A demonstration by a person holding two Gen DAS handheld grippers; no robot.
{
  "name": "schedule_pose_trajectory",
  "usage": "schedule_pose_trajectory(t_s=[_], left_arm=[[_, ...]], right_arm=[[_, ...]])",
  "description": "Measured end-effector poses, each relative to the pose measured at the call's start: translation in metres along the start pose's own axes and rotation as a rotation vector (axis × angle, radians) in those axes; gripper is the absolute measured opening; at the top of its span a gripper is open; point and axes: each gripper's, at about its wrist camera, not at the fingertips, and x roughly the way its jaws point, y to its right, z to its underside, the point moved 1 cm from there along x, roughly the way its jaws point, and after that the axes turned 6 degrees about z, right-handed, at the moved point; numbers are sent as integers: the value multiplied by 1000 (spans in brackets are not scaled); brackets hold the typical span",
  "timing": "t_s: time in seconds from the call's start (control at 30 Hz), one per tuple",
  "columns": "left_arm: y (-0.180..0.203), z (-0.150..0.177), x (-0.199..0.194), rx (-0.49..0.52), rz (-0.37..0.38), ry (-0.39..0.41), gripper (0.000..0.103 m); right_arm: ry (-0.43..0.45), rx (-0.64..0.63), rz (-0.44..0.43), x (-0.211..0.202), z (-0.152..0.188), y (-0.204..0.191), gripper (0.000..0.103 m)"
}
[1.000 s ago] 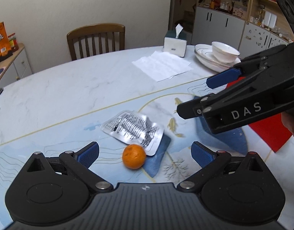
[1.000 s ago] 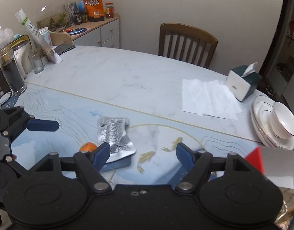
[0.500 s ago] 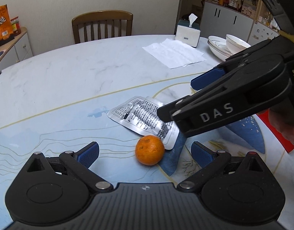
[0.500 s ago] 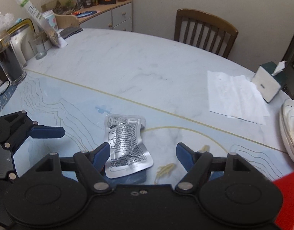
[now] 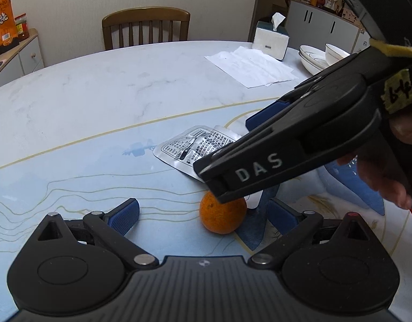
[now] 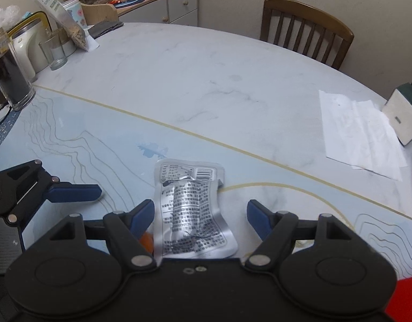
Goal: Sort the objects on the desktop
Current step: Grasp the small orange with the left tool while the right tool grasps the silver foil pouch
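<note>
A small orange [image 5: 223, 216] lies on the blue patterned table [image 5: 71, 161], between the spread fingers of my left gripper [image 5: 203, 214], which is open. Just behind it lies a silver foil packet [image 5: 189, 147] with black print. The right gripper's near finger [image 5: 259, 161] crosses above the orange and hides part of the packet. In the right wrist view the packet [image 6: 189, 209] lies flat between the fingers of my open right gripper [image 6: 201, 216]. The orange [image 6: 146, 241] peeks out beside its left finger. One left gripper finger [image 6: 71, 191] shows at the left.
A tissue box [image 5: 270, 40], white paper sheets [image 5: 251, 65] and stacked plates with a bowl [image 5: 324, 56] sit at the far right. A dark jar [image 6: 10, 80], a glass [image 6: 54, 53] and a kettle stand at the left. A wooden chair [image 5: 145, 26] is behind the table.
My left gripper has closed in on the orange, which now sits between its fingers. The right gripper has swung left and down over the packet, now framed by its fingers.
</note>
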Motion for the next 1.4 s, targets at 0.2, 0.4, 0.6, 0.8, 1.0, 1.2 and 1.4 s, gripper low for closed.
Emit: schedule_pose_trajectory(t_s=[0.2,0.4,0.6,0.8,1.0,1.2,1.4], left_arm=[[-3,0,0,-7,7,18,99],[-5,1,0,-5,20,21,89],[-3,0,0,9,23,26,78],[2,0,1,33,-2,17,71],[4,-1,2,40,1,17,64],[8,0,1,55,26,12,48],[10,0,0,51,42,2,35]], right_arm=[[-11,-10,-5,8,-3,-4,76],[-13,-52,16,11,1,-10,74],[-27,-37,1,14,1,-7,73],[-24,-14,1,14,2,-3,72],[-11,3,8,12,2,2,54],[-15,19,17,11,3,7,51],[-20,39,45,7,11,21,50]])
